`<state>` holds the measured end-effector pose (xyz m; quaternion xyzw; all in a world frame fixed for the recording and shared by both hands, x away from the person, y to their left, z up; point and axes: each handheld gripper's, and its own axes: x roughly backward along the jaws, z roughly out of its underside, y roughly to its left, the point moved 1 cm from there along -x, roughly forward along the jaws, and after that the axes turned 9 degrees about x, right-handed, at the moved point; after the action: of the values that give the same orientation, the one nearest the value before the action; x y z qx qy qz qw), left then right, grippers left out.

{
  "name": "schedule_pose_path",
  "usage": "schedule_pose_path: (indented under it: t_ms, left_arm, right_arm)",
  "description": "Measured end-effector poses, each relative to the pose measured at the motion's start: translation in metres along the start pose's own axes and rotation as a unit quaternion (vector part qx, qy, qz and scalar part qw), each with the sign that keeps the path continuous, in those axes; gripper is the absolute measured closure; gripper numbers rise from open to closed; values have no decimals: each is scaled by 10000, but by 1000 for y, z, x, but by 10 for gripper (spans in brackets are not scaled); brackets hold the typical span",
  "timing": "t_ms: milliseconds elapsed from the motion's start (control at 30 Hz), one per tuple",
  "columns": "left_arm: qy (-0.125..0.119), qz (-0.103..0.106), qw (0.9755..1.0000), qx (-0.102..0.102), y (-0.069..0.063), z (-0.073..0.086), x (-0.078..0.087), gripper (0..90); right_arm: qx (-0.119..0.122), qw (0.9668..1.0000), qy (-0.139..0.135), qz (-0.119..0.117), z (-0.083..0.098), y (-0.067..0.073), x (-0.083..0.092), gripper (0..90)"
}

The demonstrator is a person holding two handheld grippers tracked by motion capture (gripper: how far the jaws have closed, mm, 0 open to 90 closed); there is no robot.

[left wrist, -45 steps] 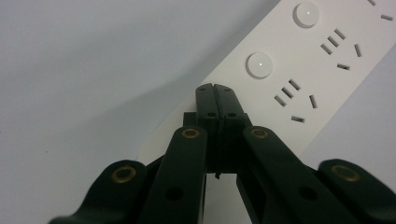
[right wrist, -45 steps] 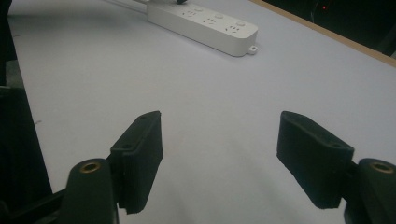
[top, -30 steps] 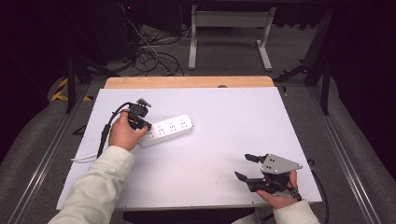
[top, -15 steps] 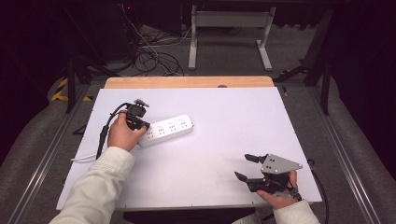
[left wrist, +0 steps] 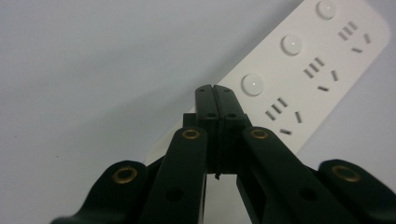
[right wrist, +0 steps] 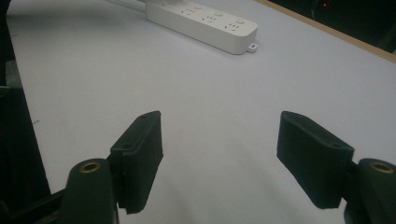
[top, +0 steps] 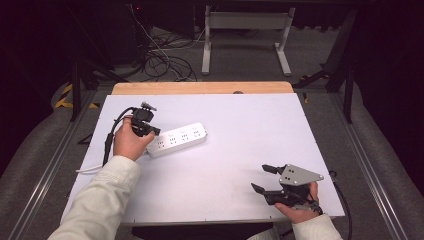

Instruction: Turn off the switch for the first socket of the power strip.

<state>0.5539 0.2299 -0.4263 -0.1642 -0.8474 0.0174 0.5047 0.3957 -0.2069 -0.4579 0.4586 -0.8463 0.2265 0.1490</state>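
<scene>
Right tongs (top: 264,179) near the front right corner of the white bench (top: 240,150), held low in a hand, jaws wide apart with nothing between them. Seen in the right gripper view too, right tongs (right wrist: 219,154) open over bare bench top, well apart from everything else.

Farther back on the left side, white power strip (top: 176,140) lying flat on the bench, long way slanting up to the right. Round buttons and plug holes on its top, facing up. Small loop tab on its far right end in the right gripper view, power strip (right wrist: 203,21).

Left tongs (top: 150,131) held in a hand (top: 129,142) at the left end of the power strip, jaws pressed tight together, gripping nothing. Tips right over the power strip (left wrist: 299,84) beside the nearest round button in the left gripper view, left tongs (left wrist: 215,100); cannot tell if touching it.

Light wooden edge along the far side of the bench. Beyond that, dark floor with tangled cables (top: 165,62) and white metal frame legs (top: 245,35).
</scene>
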Motion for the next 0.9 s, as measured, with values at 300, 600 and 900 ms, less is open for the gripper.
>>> schedule_pose_path:
  t_ms: [300, 600, 900]
  left_arm:
    - [-139, -11, 9997, -206, -14, -3, 20, 899]
    - [-208, 73, 9993, -293, -20, -2, 32, 899]
    - [-482, 280, 9970, -530, -24, 2, 42, 845]
  right_arm:
    - [-1, 10000, 0, 6, 0, 0, 0, 318]
    - [10, 10000, 6, 10, 0, 0, 0, 319]
    - [26, 10000, 4, 30, 0, 0, 1, 319]
